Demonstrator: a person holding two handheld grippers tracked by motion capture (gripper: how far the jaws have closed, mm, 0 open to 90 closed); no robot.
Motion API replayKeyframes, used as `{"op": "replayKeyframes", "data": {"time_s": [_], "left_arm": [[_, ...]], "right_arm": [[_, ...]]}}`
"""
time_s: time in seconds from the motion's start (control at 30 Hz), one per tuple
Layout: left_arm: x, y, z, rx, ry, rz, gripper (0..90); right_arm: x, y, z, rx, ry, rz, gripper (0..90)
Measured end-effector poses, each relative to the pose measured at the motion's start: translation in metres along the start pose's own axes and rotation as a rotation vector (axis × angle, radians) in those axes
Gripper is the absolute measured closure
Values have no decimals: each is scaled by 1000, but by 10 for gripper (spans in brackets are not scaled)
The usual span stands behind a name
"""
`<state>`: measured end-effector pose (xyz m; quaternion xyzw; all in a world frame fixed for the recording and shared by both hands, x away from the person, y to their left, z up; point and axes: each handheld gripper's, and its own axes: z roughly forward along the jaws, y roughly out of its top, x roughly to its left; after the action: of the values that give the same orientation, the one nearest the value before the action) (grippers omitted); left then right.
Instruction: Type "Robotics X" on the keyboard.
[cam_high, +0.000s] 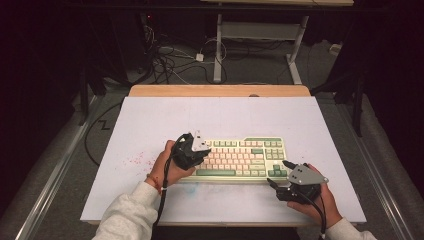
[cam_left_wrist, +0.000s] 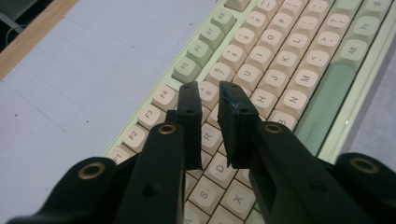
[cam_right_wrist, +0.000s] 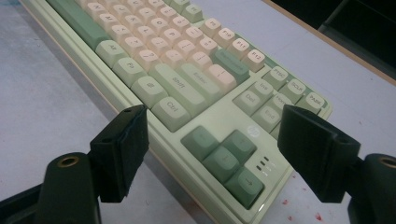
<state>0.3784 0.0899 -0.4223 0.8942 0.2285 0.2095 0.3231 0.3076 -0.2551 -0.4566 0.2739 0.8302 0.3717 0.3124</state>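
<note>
A green-and-cream keyboard (cam_high: 243, 158) lies on the white table (cam_high: 150, 120), near the front edge and a little right of the middle. The left gripper (cam_high: 196, 148) hangs over the keyboard's left end, held in a hand (cam_high: 167, 167) that comes in from the near side in a pale sleeve (cam_high: 127, 215). In the left gripper view its jaws stand a narrow gap apart above the cream letter keys (cam_left_wrist: 261, 81), with nothing pinched between them, so it is released; whether the tips touch the keys I cannot tell. The right gripper (cam_high: 280, 172) sits at the keyboard's near right corner, low over the table. In the right gripper view its jaws are spread wide, one on each side of the green arrow keys (cam_right_wrist: 224, 161), grasping nothing. Small red specks (cam_high: 137, 161) dot the table left of the keyboard. Beyond the far edge, cables (cam_high: 170, 62) lie on the floor.
</note>
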Motion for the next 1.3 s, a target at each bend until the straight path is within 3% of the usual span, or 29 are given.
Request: {"op": "replayKeyframes", "data": {"time_s": [0.2,0.43,0.83,1.03,1.3], "left_arm": [[-1,-8,-6,-12,32,17,656],[-2,-19,-16,-76,73,23,495],[-5,-41,-28,-128,145,-6,239],[-5,-53,-34,-133,151,-19,199],[-10,-66,-39,-102,180,4,179]], "right_arm": [[-1,1,-1,-5,-1,3,250],[-2,0,-1,-6,0,6,250],[-2,1,-1,-2,0,10,250],[-3,1,-1,-1,-1,13,250],[-4,1,-2,-1,-1,15,251]]}}
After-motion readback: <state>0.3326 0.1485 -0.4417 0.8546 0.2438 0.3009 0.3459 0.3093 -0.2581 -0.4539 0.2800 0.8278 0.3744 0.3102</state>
